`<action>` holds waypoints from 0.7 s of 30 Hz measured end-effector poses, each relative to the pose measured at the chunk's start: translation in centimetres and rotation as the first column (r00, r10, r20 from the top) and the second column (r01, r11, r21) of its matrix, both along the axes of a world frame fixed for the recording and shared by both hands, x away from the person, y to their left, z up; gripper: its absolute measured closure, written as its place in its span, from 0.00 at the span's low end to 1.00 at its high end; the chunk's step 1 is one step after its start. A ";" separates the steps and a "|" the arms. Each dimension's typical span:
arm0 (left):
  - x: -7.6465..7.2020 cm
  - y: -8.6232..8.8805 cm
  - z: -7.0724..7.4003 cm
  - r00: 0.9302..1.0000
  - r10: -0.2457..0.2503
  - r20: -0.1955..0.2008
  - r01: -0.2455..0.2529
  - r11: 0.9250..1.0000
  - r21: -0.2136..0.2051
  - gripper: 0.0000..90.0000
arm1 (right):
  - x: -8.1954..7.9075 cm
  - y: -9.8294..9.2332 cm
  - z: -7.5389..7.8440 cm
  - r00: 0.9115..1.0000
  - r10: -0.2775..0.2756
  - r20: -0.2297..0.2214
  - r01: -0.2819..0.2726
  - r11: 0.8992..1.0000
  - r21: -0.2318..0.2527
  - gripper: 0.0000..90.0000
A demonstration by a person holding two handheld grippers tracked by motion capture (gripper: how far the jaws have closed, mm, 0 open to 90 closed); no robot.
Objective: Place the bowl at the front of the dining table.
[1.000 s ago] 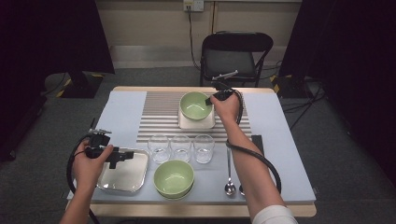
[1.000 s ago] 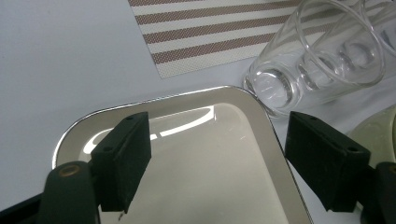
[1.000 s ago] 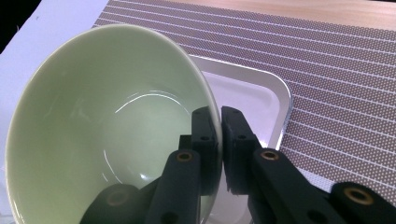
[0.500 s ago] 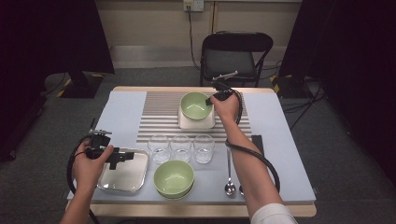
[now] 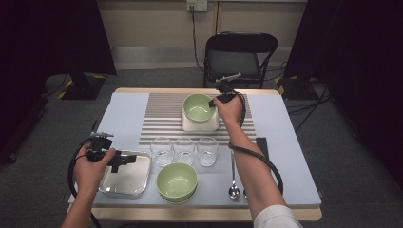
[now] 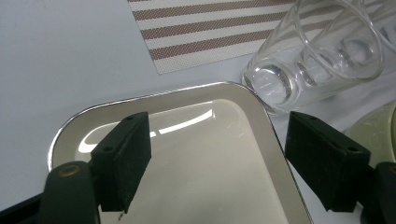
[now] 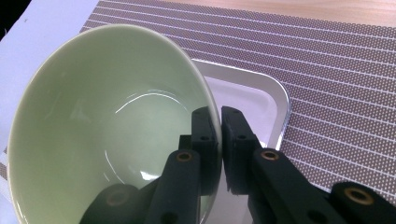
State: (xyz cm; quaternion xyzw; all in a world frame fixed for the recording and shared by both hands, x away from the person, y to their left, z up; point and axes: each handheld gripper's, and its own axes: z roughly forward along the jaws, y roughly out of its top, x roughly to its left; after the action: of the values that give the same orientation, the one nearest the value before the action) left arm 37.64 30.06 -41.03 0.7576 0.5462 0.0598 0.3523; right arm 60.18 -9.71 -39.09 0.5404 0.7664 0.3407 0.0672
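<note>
My R claw [image 7: 219,140] grips rim of green bowl [image 7: 107,126], over white tray [image 7: 252,93]. L claw [image 6: 217,161] open, above steel tray [image 6: 187,154].

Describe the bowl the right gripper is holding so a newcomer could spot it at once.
Start at the striped placemat on the far half of the table. On its right part sits a white square tray, and the green bowl stands in it, with the right gripper clamped on its rim. The other green bowl lies at the near edge, below three glasses, untouched.
</note>
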 end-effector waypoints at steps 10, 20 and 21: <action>0.0 0.1 0.0 1.000 0.002 -0.006 -0.002 1.000 -0.010 0.25 | 0.2 0.1 -0.3 1.000 -0.002 0.000 0.002 1.000 -0.003 0.94; 0.0 0.1 -0.1 1.000 0.001 -0.006 -0.001 1.000 -0.005 0.26 | 0.3 -0.1 -0.9 1.000 -0.013 -0.008 0.013 1.000 -0.001 0.94; 0.0 0.1 -0.1 1.000 -0.001 -0.006 0.001 1.000 -0.003 0.26 | 0.3 -0.1 -1.0 1.000 -0.014 -0.009 0.014 1.000 -0.002 0.94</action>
State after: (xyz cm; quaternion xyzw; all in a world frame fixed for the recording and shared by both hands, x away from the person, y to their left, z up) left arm 37.61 30.13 -41.13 0.7576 0.5468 0.0566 0.3519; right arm 60.48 -9.84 -40.05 0.5471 0.7633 0.3371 0.0667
